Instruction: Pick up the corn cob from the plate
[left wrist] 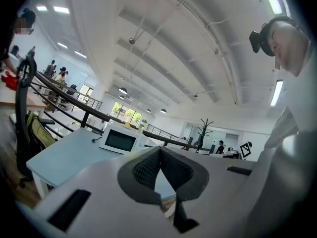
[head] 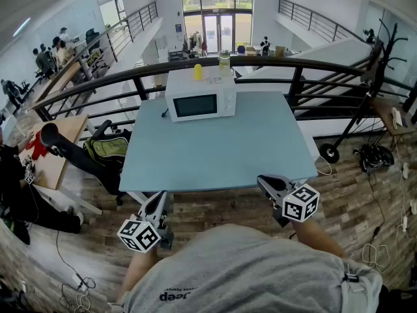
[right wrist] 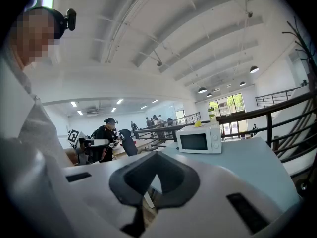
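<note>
left gripper (head: 158, 197): jaws pressed together at the tips, nothing between them; in its own view the dark pads (left wrist: 143, 170) meet in a point.
right gripper (right wrist: 154, 155): jaws likewise closed tip to tip, nothing held.
table (head: 215, 150): light blue top, its near edge just ahead of both pairs of fingertips; the left tips sit just short of the edge, the right tips (head: 262, 180) reach it near the corner.
microwave (head: 200, 96): white, door closed, at the far side of the table, well beyond the fingertips and roughly between the lines of the two grippers.
yellow item (head: 197, 72): on top of the microwave, far ahead of the fingers.
clear bottle (head: 225, 64): beside the yellow item, also on the microwave.
corn cob and plate: no view shows them, neither ahead of the fingers nor between them.
</note>
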The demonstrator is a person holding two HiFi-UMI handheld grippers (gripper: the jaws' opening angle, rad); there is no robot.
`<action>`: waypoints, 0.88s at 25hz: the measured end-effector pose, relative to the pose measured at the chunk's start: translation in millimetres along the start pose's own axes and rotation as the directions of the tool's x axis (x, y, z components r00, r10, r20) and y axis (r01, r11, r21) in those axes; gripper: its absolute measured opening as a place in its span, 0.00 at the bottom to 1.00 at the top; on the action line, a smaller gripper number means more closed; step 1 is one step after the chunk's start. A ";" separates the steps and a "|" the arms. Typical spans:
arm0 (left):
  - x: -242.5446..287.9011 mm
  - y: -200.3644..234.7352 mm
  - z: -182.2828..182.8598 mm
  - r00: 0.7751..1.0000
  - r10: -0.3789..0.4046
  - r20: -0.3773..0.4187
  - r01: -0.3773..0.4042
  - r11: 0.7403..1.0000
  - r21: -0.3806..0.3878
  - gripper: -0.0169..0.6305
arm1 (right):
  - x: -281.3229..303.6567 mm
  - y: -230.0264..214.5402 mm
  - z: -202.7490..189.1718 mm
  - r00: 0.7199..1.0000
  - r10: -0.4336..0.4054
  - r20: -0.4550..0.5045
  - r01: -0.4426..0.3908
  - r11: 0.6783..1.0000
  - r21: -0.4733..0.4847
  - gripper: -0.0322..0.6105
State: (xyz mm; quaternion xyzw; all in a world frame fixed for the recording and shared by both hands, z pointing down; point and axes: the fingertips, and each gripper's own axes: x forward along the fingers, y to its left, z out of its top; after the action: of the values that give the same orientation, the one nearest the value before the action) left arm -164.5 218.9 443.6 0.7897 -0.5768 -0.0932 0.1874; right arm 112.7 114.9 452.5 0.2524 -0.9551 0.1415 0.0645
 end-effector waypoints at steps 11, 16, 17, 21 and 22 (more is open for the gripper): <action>42.9 -22.0 1.8 1.000 0.017 0.011 -0.017 1.000 0.007 0.04 | -11.8 -42.7 11.0 1.000 0.029 0.007 -0.029 0.999 -0.016 0.06; 66.0 -42.1 0.5 1.000 0.023 0.015 -0.023 1.000 0.013 0.04 | -24.5 -64.1 21.5 0.999 0.040 0.019 -0.039 0.999 -0.018 0.06; 71.5 -47.1 0.4 1.000 0.024 0.018 -0.024 1.000 0.013 0.04 | -27.8 -70.4 23.6 0.999 0.041 0.024 -0.041 0.999 -0.016 0.06; 93.2 -65.0 -1.7 0.999 0.029 0.026 -0.030 0.999 0.020 0.04 | -39.6 -96.6 30.6 0.998 0.049 0.037 -0.048 0.999 -0.023 0.06; 99.0 -69.1 -3.4 0.999 0.031 0.027 -0.031 0.999 0.020 0.04 | -42.6 -103.3 32.3 0.998 0.051 0.040 -0.050 0.998 -0.024 0.06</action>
State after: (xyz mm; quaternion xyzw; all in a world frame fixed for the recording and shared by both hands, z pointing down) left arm -71.4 144.1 425.7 0.7813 -0.5922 -0.0948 0.1730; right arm 199.5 38.9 438.0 0.2303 -0.9638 0.1268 0.0443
